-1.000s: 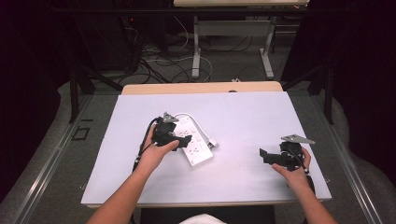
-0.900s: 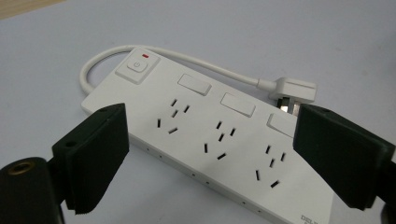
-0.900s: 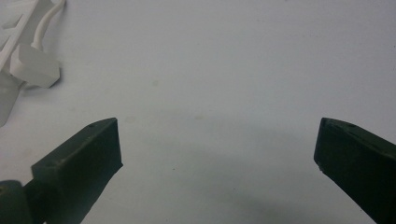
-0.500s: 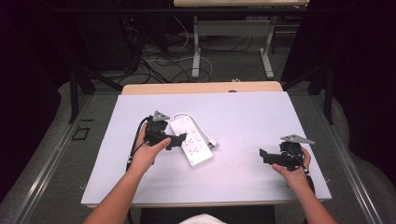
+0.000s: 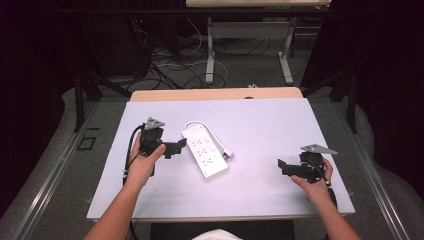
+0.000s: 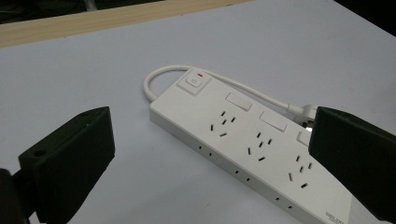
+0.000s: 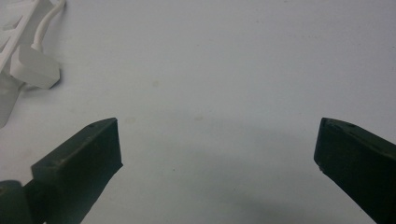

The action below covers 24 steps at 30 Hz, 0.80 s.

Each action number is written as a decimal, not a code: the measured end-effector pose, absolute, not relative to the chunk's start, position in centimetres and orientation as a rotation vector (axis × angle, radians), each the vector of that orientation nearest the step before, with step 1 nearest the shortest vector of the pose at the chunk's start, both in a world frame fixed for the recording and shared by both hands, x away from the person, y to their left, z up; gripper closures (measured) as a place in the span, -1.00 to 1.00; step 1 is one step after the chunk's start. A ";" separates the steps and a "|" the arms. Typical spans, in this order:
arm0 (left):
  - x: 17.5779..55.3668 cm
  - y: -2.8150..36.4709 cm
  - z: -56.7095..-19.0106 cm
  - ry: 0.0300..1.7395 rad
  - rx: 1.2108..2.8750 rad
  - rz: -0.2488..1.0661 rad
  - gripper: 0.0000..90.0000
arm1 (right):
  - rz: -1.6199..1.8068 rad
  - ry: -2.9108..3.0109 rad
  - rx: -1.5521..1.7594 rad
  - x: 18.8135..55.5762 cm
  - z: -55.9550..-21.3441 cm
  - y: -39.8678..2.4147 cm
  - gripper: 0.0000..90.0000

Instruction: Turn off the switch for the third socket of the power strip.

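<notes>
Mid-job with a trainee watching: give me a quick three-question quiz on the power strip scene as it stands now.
1. True or false: the left claw is clamped on the power strip.
2. Which lies closer to the power strip: A) the left claw, B) the right claw?
3. In the left gripper view, what colour is the small mark on the rocker switch at the strip's cable end?

Key
1. False: its jaws stand wide open beside the strip, having just been opening, with nothing pressed between them.
2. A: the right claw rests open far off, near the table edge.
3. Red.
</notes>
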<state>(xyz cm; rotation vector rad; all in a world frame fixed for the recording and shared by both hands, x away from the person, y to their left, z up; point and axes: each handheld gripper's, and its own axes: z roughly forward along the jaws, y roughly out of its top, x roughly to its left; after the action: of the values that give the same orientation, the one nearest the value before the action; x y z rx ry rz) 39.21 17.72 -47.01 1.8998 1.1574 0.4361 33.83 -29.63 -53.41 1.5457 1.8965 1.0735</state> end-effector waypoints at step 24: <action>37.6 24.1 -49.4 1.304 1.780 0.471 -1.00 | 1.068 1.898 1.546 33.9 -53.5 -29.6 -1.00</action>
<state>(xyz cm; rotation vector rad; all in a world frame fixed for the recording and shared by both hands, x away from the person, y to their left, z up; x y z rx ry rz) 37.64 24.14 -49.41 1.7796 1.3045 0.4709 33.86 -29.56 -53.49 1.5459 1.8980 1.0676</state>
